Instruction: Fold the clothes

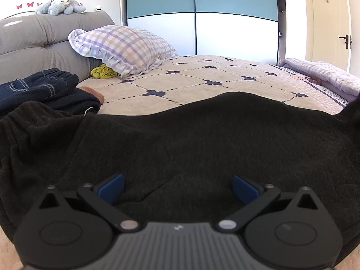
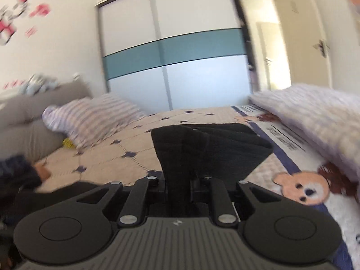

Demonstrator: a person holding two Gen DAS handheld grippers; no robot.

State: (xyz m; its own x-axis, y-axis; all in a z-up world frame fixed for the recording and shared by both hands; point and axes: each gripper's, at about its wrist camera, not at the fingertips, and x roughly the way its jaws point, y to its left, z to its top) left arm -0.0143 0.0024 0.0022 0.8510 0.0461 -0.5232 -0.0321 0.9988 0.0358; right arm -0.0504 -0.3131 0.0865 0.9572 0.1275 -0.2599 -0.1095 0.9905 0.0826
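The black fleece garment [image 1: 191,139] lies spread across the near part of the bed [image 1: 202,83], and everything here is placed against it. The left hand-held gripper [image 1: 177,189] hovers low over the garment's near edge with its jaws spread wide; its blue pads [image 1: 111,189] stand well apart with only flat cloth under them and nothing pinched.

The right hand-held gripper [image 2: 178,180] has its jaws drawn in tight on a fold of the same black garment [image 2: 202,148], which fans upward and outward from between them, lifted off the bed [image 2: 126,157]. That view is blurred.

Beyond the garment's far edge, a checked pillow [image 1: 121,49] leans on the grey headboard [image 1: 33,42]. To the garment's left, touching its edge, sits a pile of folded dark jeans [image 1: 38,85]. Off its right corner lies a folded lilac quilt [image 1: 321,74].
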